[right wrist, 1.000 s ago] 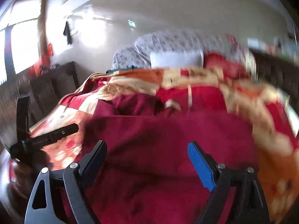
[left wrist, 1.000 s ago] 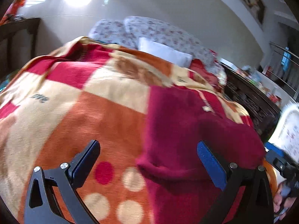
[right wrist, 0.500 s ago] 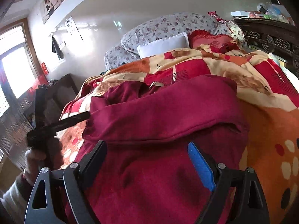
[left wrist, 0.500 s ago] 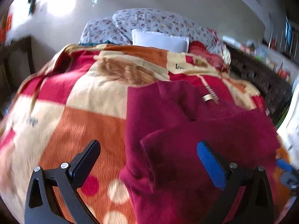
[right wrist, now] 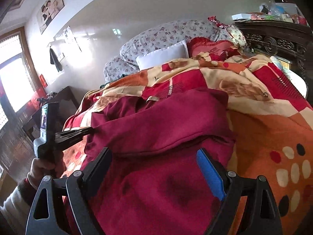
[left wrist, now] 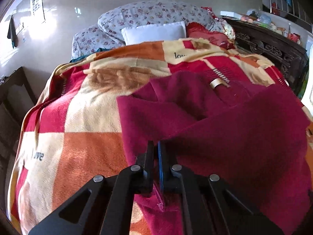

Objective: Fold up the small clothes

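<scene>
Pinching a fold corner of a dark red garment (left wrist: pixel 225 129) between the closed jaws of the left gripper (left wrist: pixel 158 146), on a bed under a checked orange, cream and red blanket (left wrist: pixel 82 117). Spread directly ahead of that gripper and off to its right, with a tan neck label (left wrist: pixel 216 82) lying further ahead, toward the pillows. Doubled over once already: upper layer lying across the lower one, its folded edge running from the pinched corner away to the right.

Hovering just above the near part of the same garment (right wrist: pixel 160 141), the right gripper (right wrist: pixel 154 168), jaws wide apart and holding nothing. Visible to its left, the left gripper (right wrist: pixel 86 131) closed on the cloth's left edge, gripped by the person's hand (right wrist: pixel 42 166). Rounded fold line lying just ahead of the open fingers, crossing from left to right; a lumpy bulge at the right end.

Judged as partway through: one fold made, not yet flattened, edges uneven. Probably left: aligning the pinched corner, smoothing, and at least one more fold for a compact bundle. A white pillow (left wrist: pixel 154 32) and floral pillows (left wrist: pixel 152 12) far ahead at the bedhead.
</scene>
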